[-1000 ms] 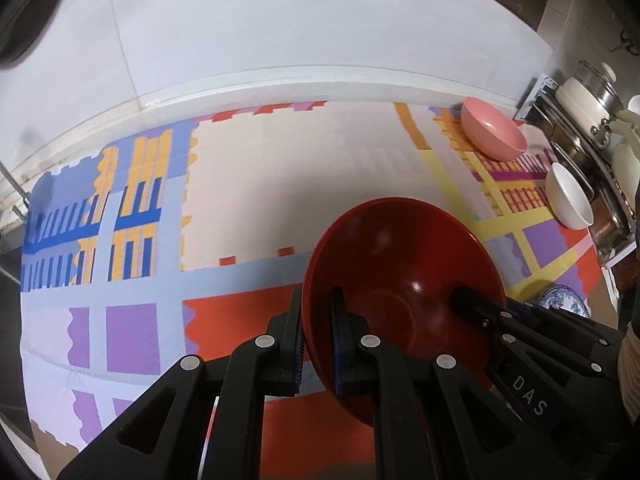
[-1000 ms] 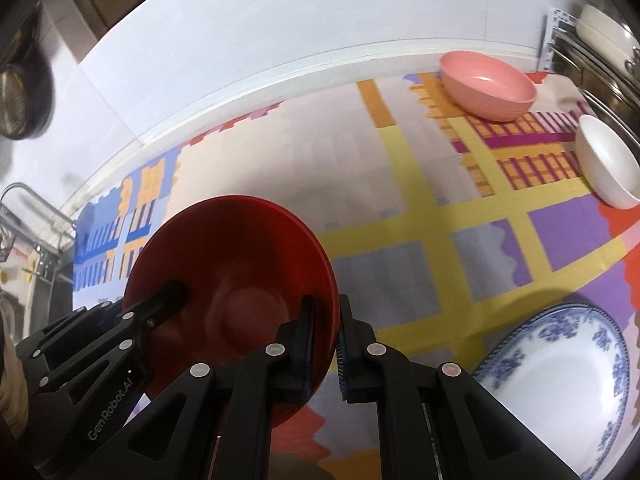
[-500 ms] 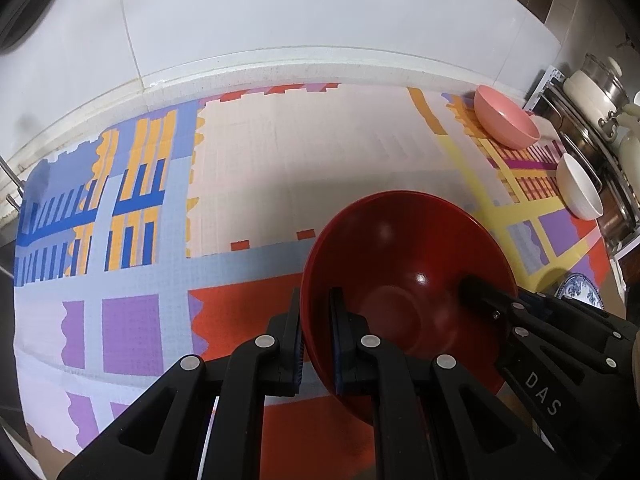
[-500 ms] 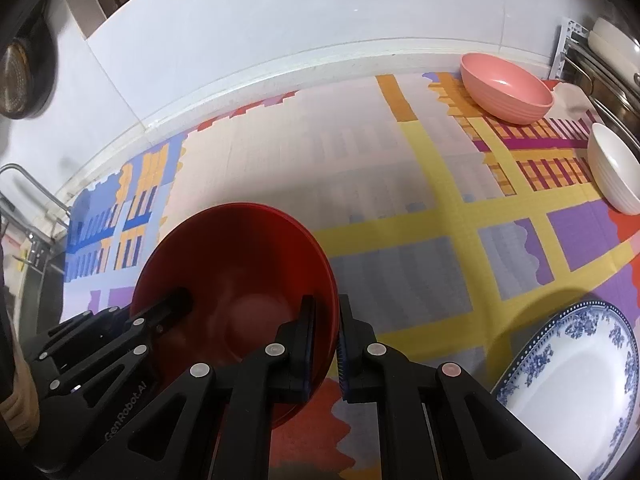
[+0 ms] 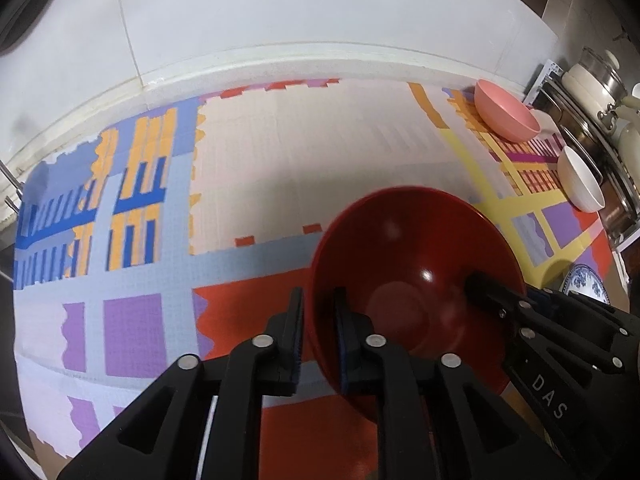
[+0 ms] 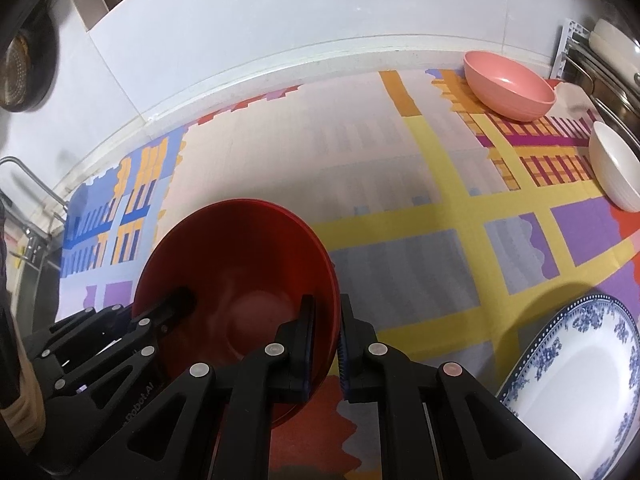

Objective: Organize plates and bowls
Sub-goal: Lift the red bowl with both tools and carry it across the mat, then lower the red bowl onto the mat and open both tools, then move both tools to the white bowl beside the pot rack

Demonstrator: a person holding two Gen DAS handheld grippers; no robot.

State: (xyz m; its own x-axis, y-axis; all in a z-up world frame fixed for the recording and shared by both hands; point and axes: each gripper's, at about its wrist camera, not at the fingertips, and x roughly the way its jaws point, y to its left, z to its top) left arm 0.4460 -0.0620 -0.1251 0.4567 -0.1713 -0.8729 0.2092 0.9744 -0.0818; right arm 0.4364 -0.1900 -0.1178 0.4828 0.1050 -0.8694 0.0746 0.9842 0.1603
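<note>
A red bowl (image 5: 416, 264) is held between both grippers above the patterned mat. My left gripper (image 5: 318, 336) is shut on its left rim; my right gripper (image 6: 326, 340) is shut on its right rim, where the bowl (image 6: 240, 276) also shows. Each gripper appears in the other's view, clamped on the far rim. A pink bowl (image 6: 510, 84) sits at the mat's far right corner, a white bowl (image 6: 614, 168) nearer along the right edge, and a blue-patterned white plate (image 6: 576, 384) at the near right.
The colourful mat (image 5: 280, 152) covers the counter up to a white wall (image 5: 320, 8). A metal rack with pots (image 5: 592, 92) stands at the right edge. A sink rail (image 6: 24, 200) lies off the left end.
Both grippers have moved with the red bowl slightly back and up from the mat; the pink and white bowls sit farther to the right in both views. The grips are unchanged.
</note>
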